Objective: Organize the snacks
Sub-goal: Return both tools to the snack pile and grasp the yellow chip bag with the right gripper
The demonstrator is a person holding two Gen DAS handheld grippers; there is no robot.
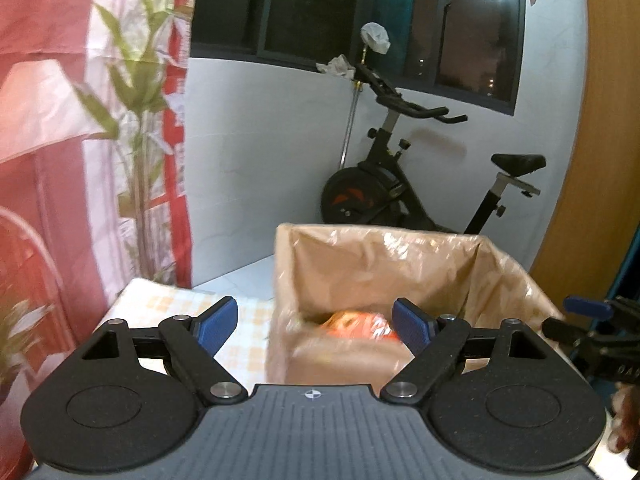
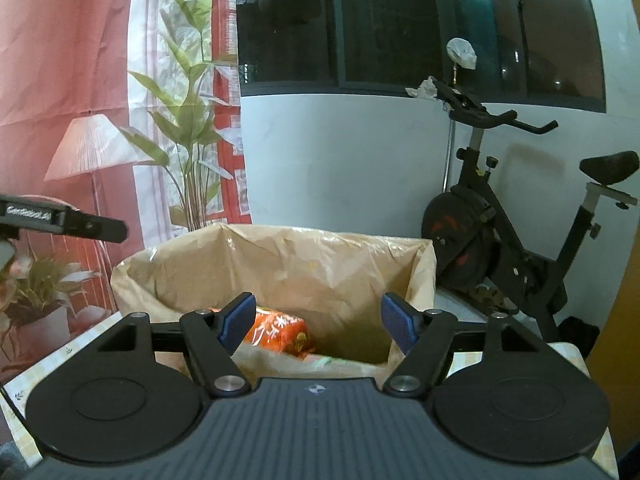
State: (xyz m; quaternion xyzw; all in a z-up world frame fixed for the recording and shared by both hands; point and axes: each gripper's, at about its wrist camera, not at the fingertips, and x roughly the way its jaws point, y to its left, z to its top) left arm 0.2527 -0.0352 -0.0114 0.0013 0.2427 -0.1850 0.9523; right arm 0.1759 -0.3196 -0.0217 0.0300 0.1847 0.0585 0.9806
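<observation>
A brown cardboard box lined with clear plastic stands open on the table. An orange snack packet lies at its bottom, and a pale packet lies beside it by the near wall. My left gripper hovers open over the box's near left corner with nothing between its blue pads. My right gripper is open above the box's near rim, also with nothing between its pads. Each view catches the other gripper at its edge: the right gripper and the left gripper.
A yellow checked cloth covers the table around the box. An exercise bike stands behind it by the white wall. A red printed backdrop hangs on the left. A hand shows at the right edge.
</observation>
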